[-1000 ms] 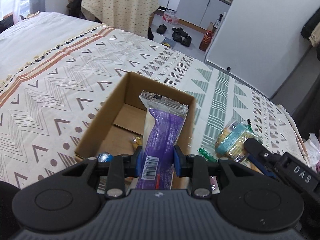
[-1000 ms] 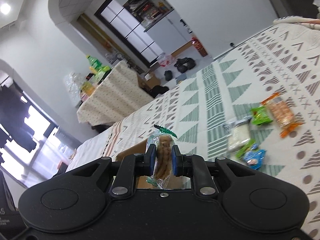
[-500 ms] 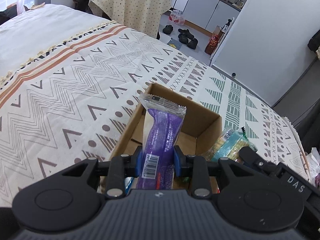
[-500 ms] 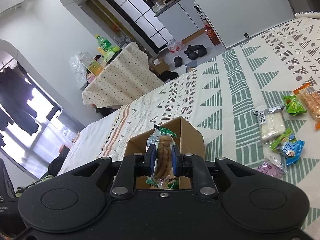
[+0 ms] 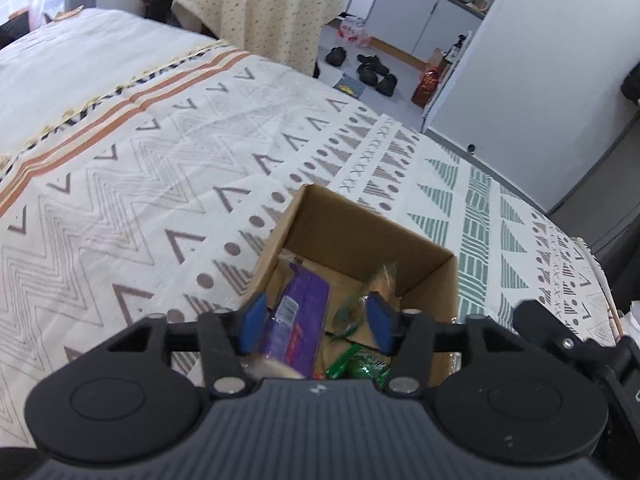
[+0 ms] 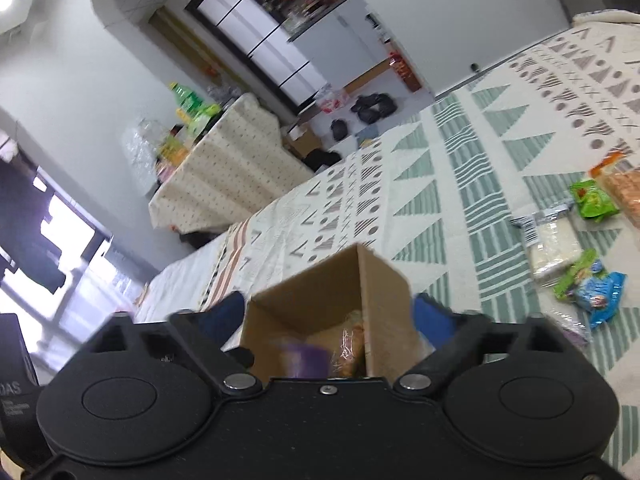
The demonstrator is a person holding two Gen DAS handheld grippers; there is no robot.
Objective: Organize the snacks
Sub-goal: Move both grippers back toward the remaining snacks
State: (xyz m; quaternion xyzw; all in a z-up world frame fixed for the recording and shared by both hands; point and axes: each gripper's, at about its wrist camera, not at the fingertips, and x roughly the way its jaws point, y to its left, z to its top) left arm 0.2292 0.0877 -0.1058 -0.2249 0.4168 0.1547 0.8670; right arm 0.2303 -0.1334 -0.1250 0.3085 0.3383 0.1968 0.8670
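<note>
Cardboard box (image 5: 424,280) w/ snacks; loose packets (image 6: 588,284) nearby.

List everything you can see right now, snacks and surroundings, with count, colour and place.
cardboard box: one, brown, open on the bed.
purple snack pack: one, purple, inside the box, left side.
clear-wrapped pastry: one, brownish, inside the box, right side.
green packet: one, green, in the box's near end.
loose snacks: several, white, green, blue, orange, on the bedspread right of the box.
bedspread: one, cream with patterns, under everything.
draped table: one, cream, beyond the bed.
shoes: several, black, on the floor.
left tool: jaws opening, above the box, gripping nothing.
right tool: jaws opening, empty, at the box.
</note>
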